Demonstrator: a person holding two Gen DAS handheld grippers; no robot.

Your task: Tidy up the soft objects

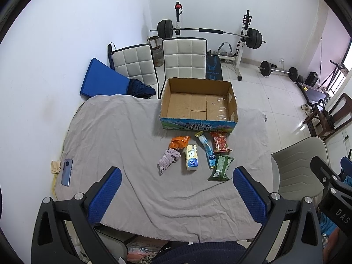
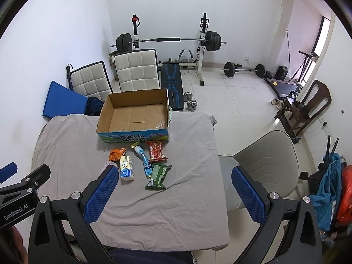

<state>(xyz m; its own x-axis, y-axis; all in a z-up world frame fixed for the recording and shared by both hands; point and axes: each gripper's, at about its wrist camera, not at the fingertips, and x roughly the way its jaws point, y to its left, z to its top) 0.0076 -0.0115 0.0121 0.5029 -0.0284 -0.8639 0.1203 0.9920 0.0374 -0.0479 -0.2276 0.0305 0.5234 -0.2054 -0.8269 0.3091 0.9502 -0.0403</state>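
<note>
Both wrist views look down, seemingly high, sharing the table (image 1: 132, 132).

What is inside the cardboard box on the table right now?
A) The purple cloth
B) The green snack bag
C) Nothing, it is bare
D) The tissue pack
C: the cardboard box shows only its bare bottom, while the purple cloth, tissue pack and green snack bag lie on the sheet in front of it.

A grey-clothed table (image 1: 123, 132) bears a cardboard box (image 1: 199, 125), snack packets (image 1: 220, 167), tissues (image 1: 191, 158), a phone (image 1: 67, 172).

Left gripper (image 1: 176, 194) and right gripper (image 2: 173, 194) hover, jaws spread wide.
</note>
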